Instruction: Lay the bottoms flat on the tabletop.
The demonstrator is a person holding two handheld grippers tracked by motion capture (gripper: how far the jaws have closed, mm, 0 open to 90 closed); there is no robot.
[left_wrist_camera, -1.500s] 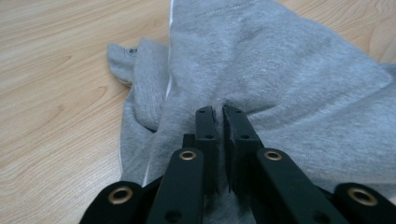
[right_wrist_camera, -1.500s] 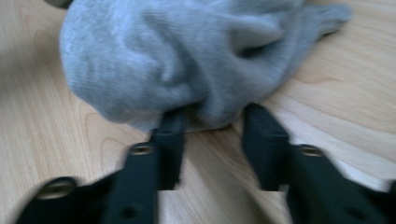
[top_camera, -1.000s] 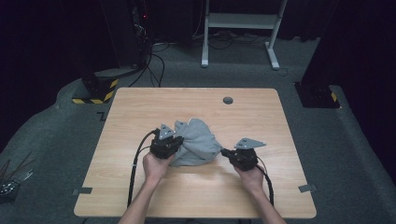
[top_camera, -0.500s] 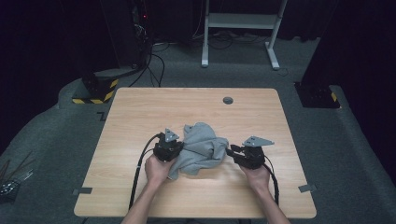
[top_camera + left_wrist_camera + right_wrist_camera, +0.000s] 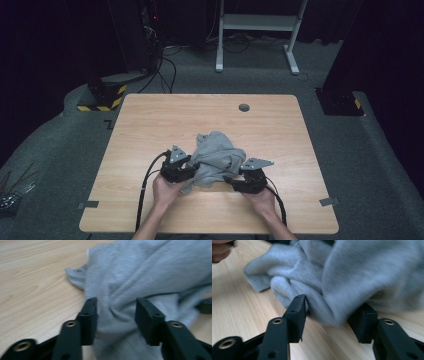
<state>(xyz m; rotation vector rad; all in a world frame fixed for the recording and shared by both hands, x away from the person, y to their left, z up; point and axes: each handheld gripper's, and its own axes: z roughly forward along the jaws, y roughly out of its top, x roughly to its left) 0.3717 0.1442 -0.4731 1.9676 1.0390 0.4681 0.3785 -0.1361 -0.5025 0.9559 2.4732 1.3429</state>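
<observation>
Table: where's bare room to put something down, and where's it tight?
Free: the far strip of the table between the cloth and the far edge, apart from the small dark disc; also both side strips, left and right of the hands. Crowded: the near middle, where cloth, left tongs and right tongs bunch together.

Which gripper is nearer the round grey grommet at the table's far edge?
Right, narrowly. The right gripper sits almost straight below the grommet; the left gripper lies further to its left. Both are at the grey cloth.
</observation>
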